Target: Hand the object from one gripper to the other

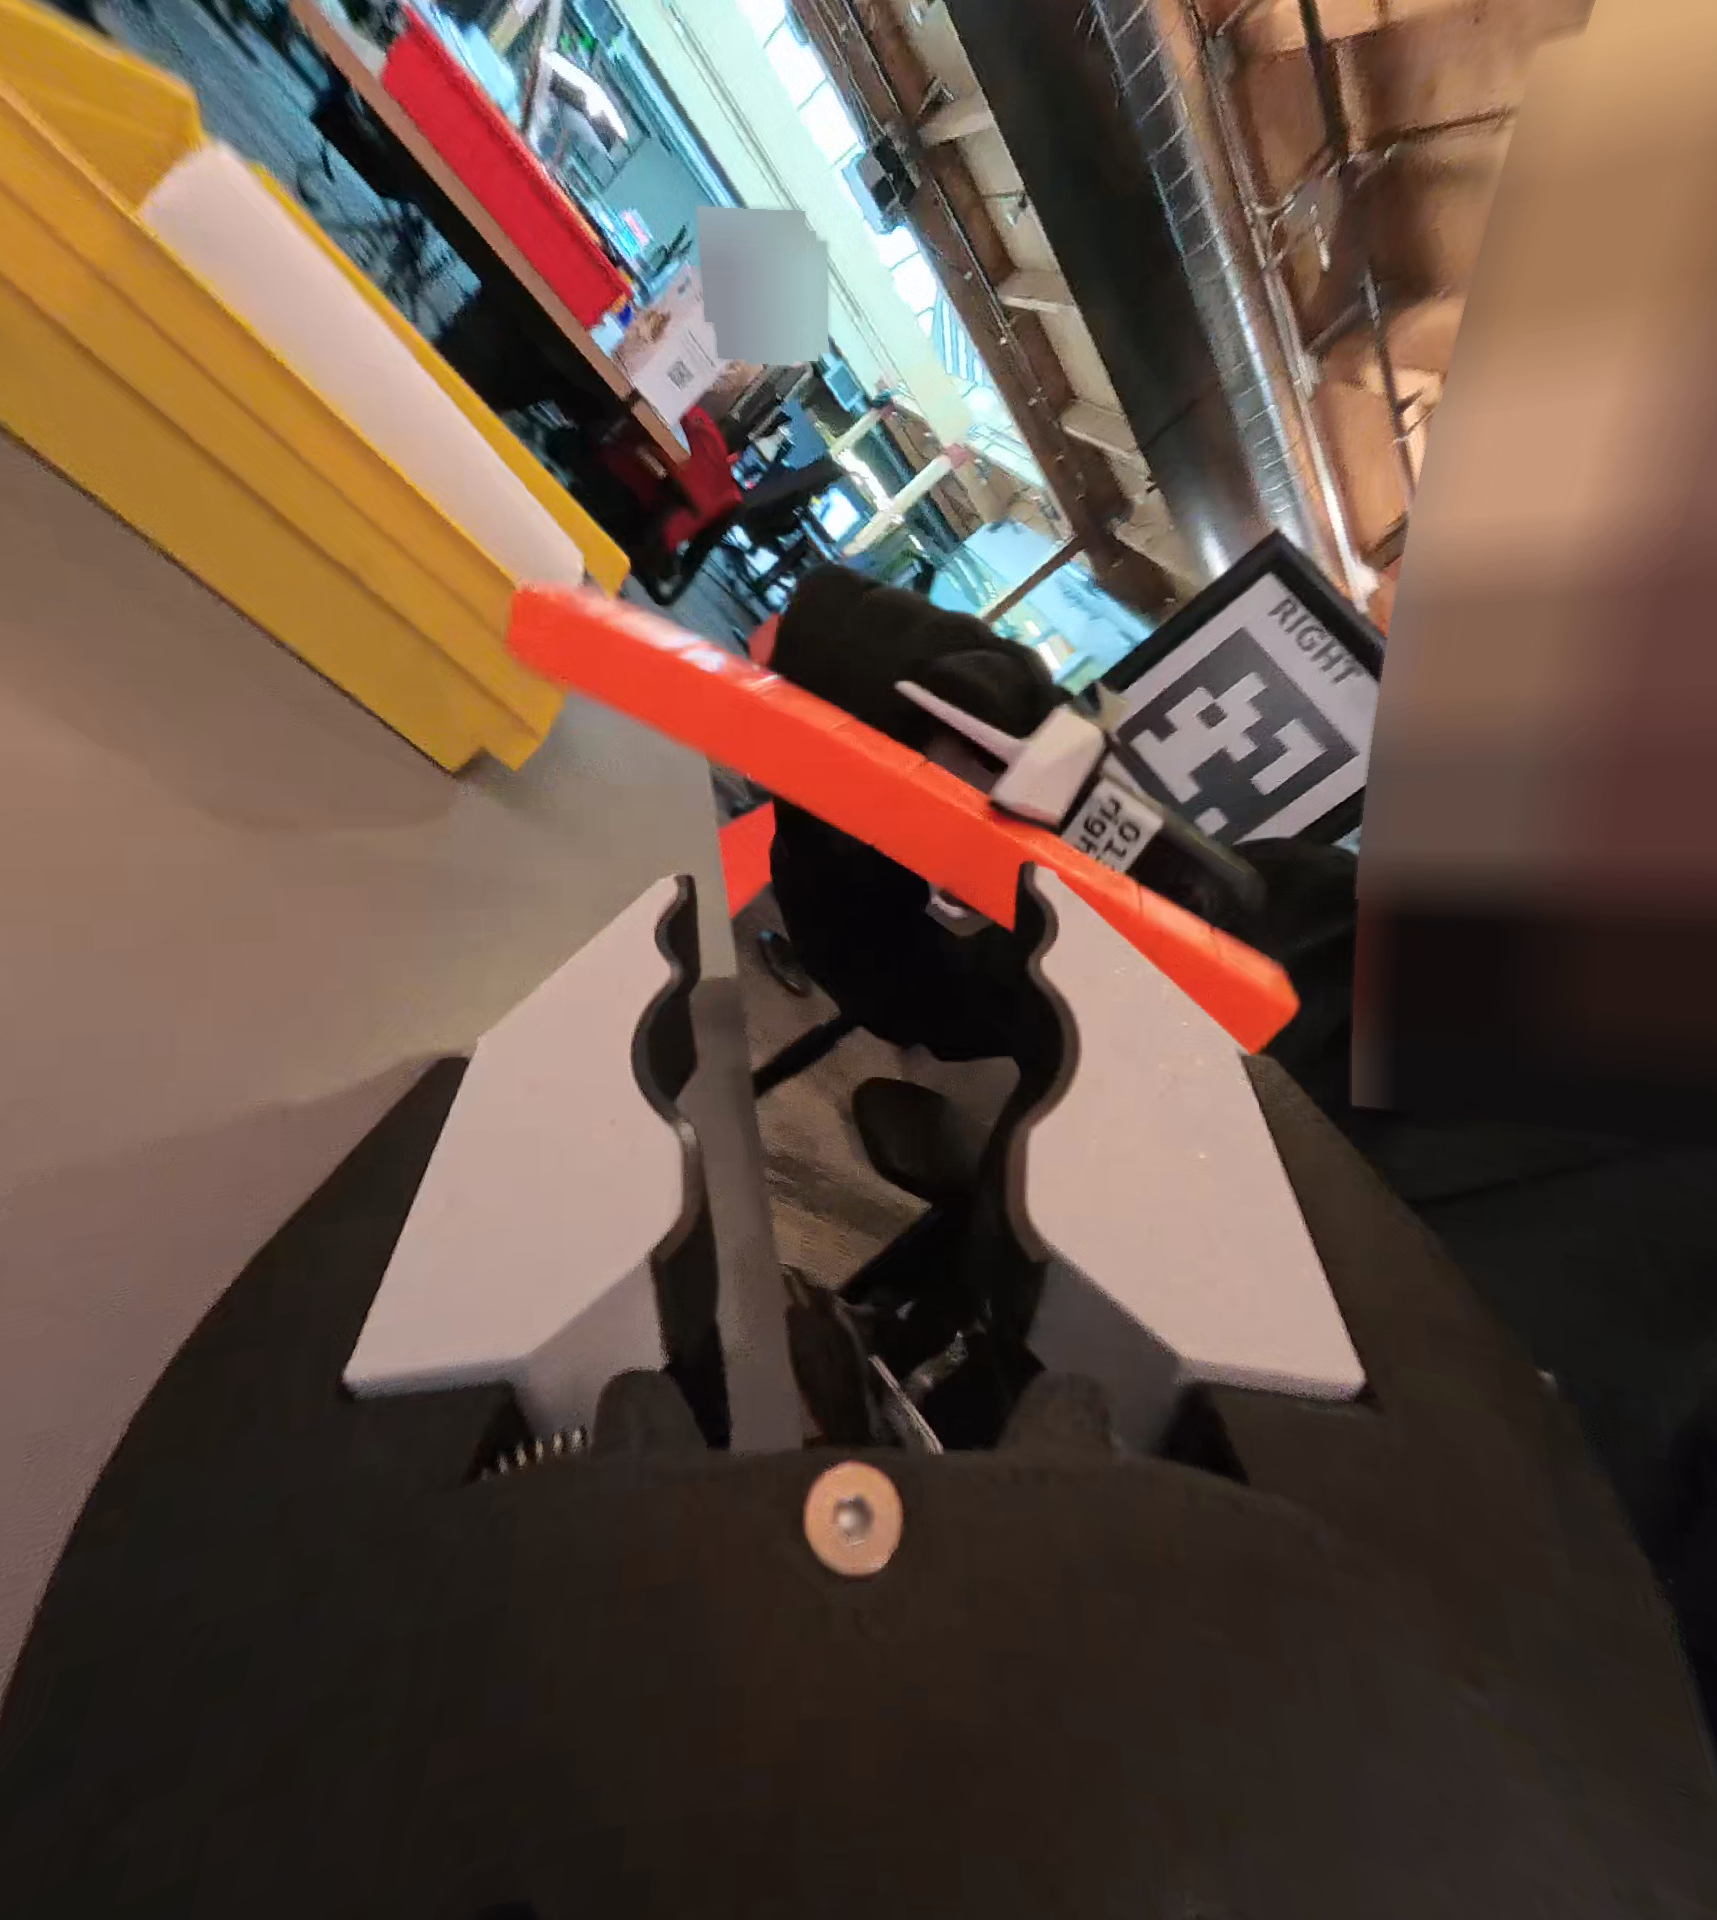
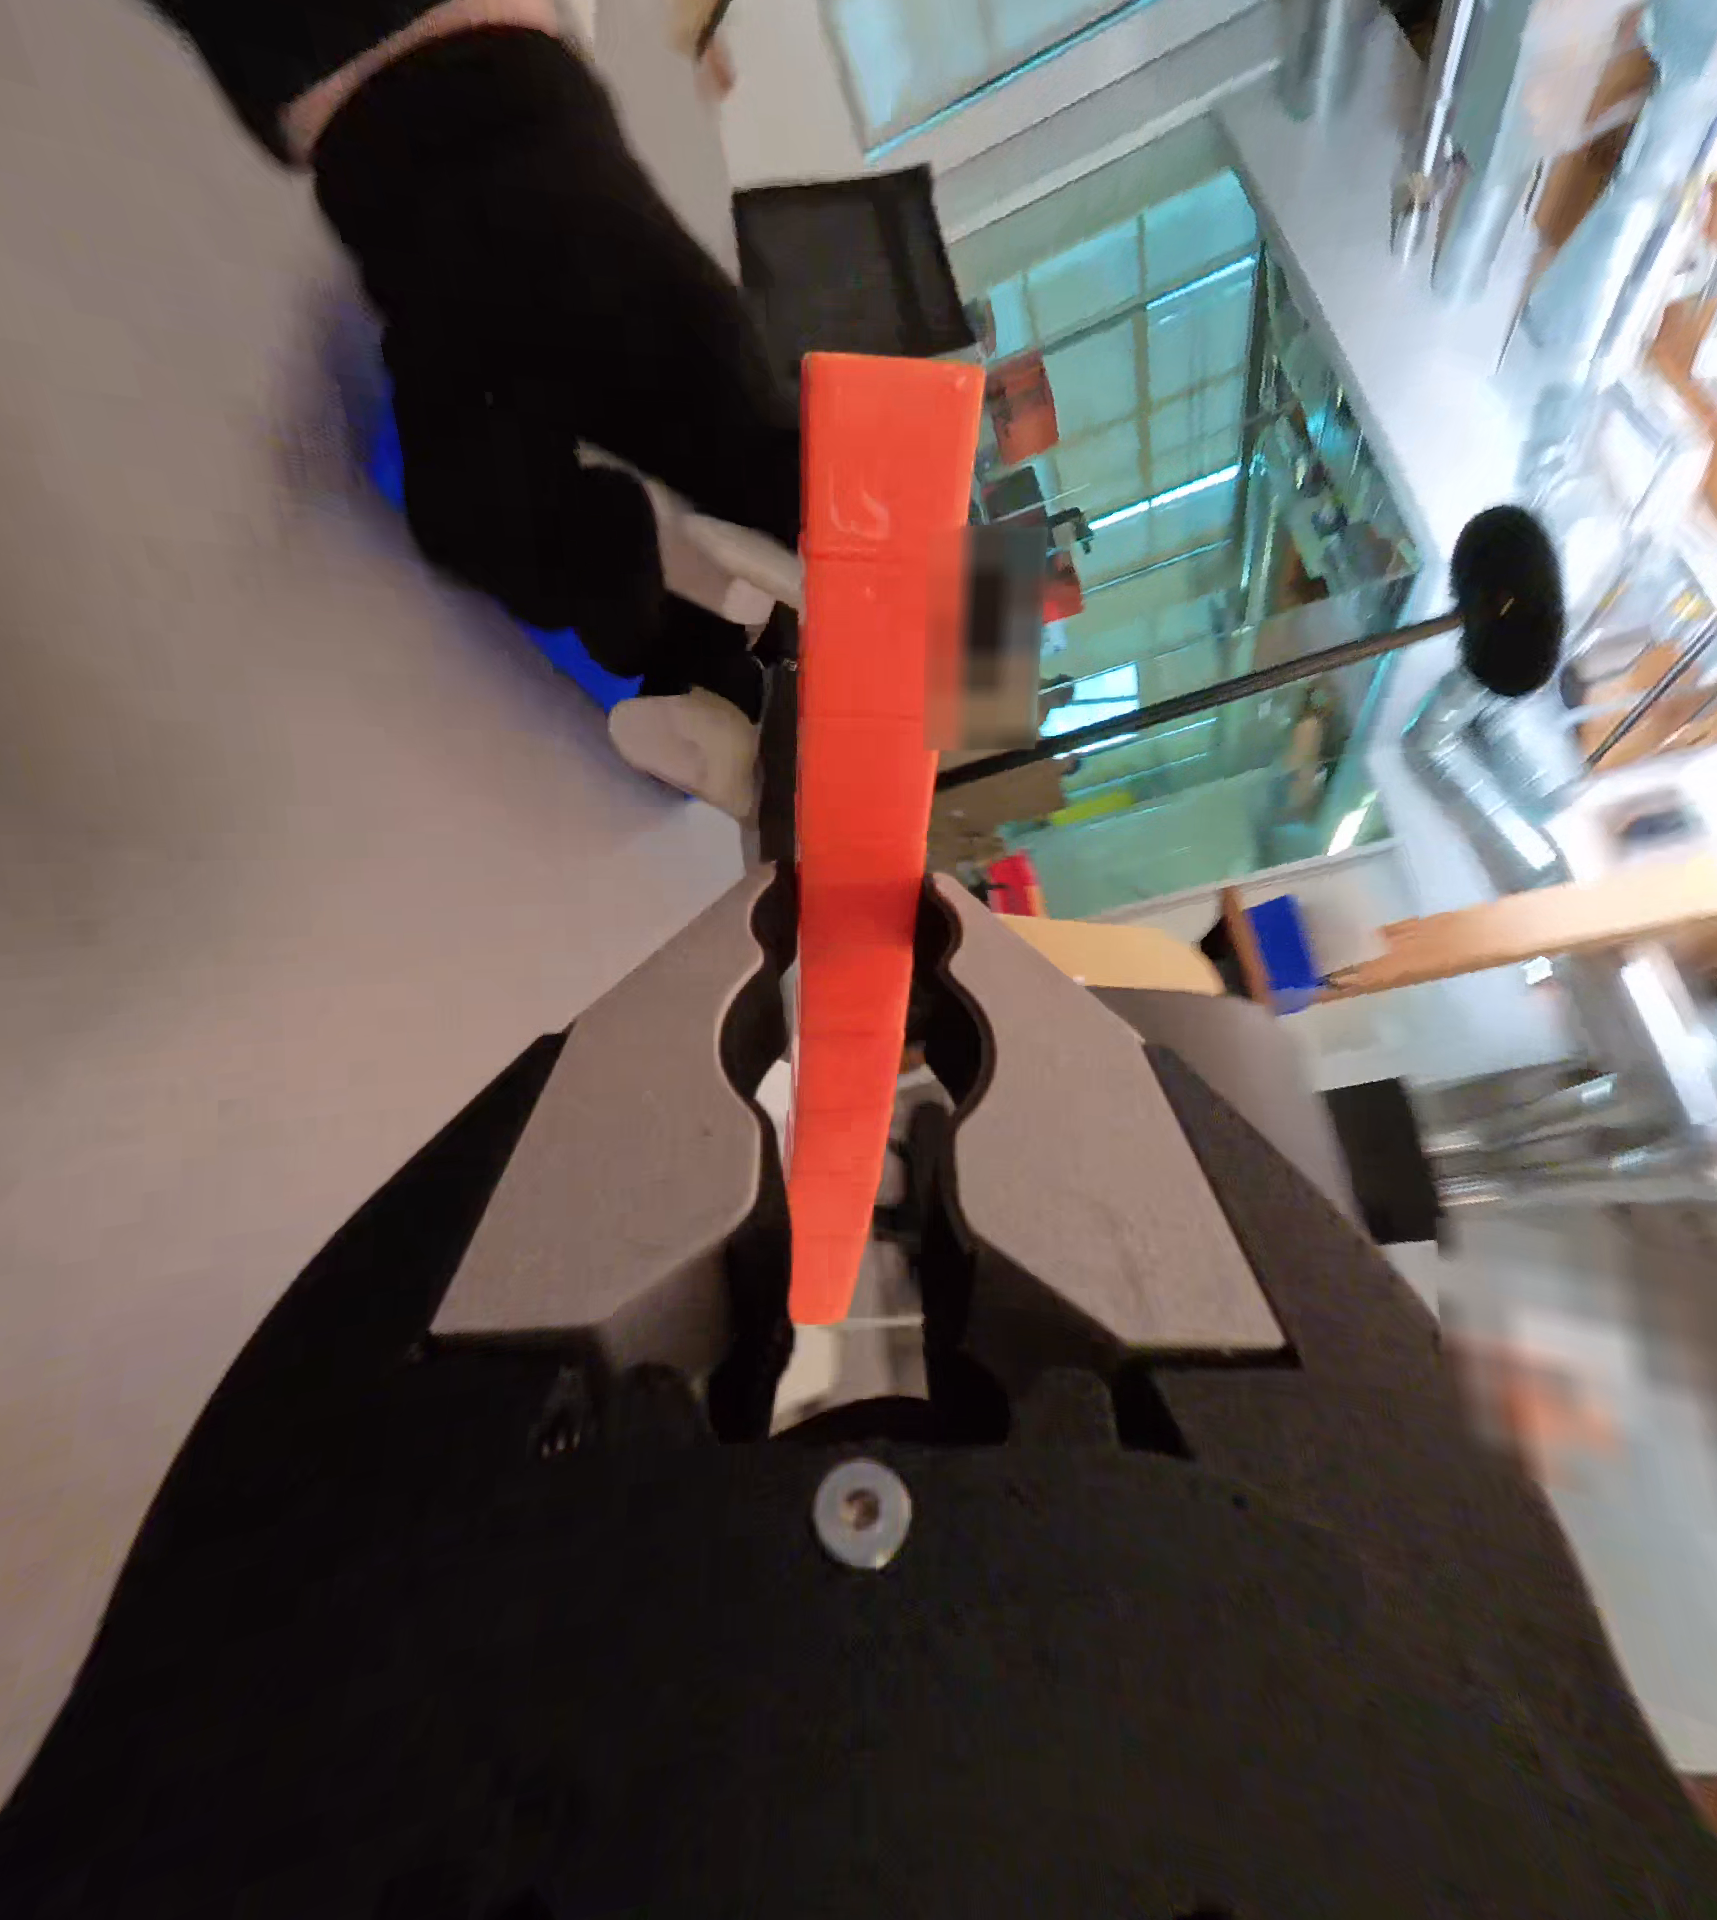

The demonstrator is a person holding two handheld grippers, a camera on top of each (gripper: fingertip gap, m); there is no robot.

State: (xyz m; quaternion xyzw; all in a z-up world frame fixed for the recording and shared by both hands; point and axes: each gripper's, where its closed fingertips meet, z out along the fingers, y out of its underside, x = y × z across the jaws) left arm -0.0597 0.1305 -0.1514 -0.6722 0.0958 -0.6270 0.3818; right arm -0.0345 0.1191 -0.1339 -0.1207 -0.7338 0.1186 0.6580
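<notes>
Orange block (image 2: pixel 859 790) clamped in right claw (image 2: pixel 854 894), left claw (image 1: pixel 854 904) parted

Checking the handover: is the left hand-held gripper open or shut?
Open. In the left wrist view the left hand-held gripper shows a wide gap between its grey fingers; the long orange plastic bar lies beyond its tips.

Count, both wrist views:
- Long flat orange plastic bar (image 2: pixel 859 831): 1.
- Two-finger grippers with grey fingers on black bodies: 2, the left gripper (image 1: pixel 859 914) and the right gripper (image 2: pixel 854 904).
- Black-gloved hands: 1 per view (image 2: pixel 542 374).
- Stacked yellow plastic bins (image 1: pixel 210 457): at least 2, exact number unclear.
- Square black-and-white marker tag (image 1: pixel 1249 727): 1.
- Red plastic bin on far table (image 1: pixel 501 166): 1.
</notes>
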